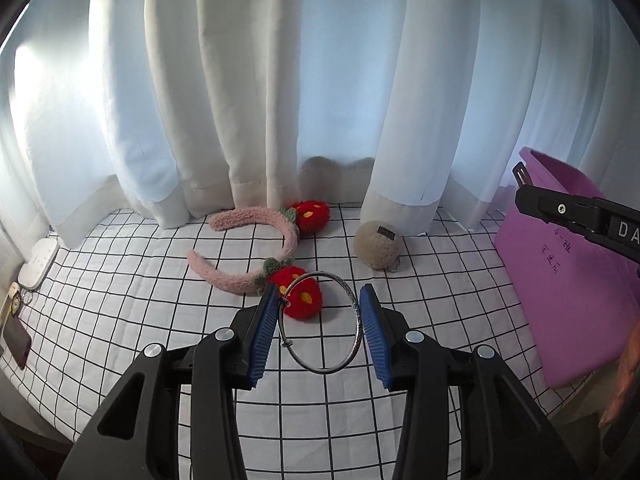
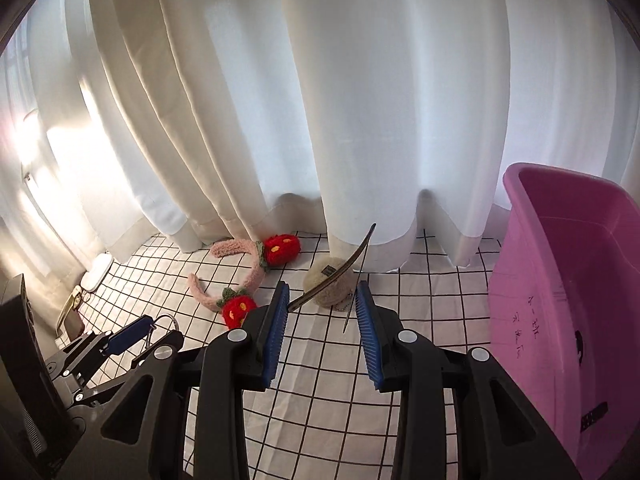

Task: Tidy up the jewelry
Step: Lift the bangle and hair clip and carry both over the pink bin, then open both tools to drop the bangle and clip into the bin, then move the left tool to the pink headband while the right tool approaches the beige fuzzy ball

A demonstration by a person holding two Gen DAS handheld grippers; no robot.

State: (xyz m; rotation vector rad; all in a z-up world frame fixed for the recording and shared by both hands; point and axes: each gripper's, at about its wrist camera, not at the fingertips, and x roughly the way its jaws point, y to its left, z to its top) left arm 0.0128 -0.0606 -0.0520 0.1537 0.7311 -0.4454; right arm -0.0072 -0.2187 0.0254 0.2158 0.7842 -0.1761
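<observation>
My left gripper (image 1: 319, 330) is shut on a silver bangle (image 1: 354, 304), held upright between its blue pads above the checked cloth. My right gripper (image 2: 322, 334) is shut on a thin dark curved metal headband (image 2: 347, 268), whose arc rises between the pads. A pink fluffy headband with red strawberries (image 1: 244, 252) lies near the curtain; it also shows in the right wrist view (image 2: 240, 268). A beige fluffy ball (image 1: 378, 244) lies beside it, also seen in the right wrist view (image 2: 326, 280). A purple bin (image 2: 568, 280) stands at the right.
A white curtain (image 1: 280, 80) hangs along the back. The checked cloth (image 1: 320, 420) covers the surface. A white device (image 1: 38, 262) and small dark items (image 1: 16, 340) lie at the far left edge. The purple bin (image 1: 560, 280) holds small dark pieces (image 2: 594, 416).
</observation>
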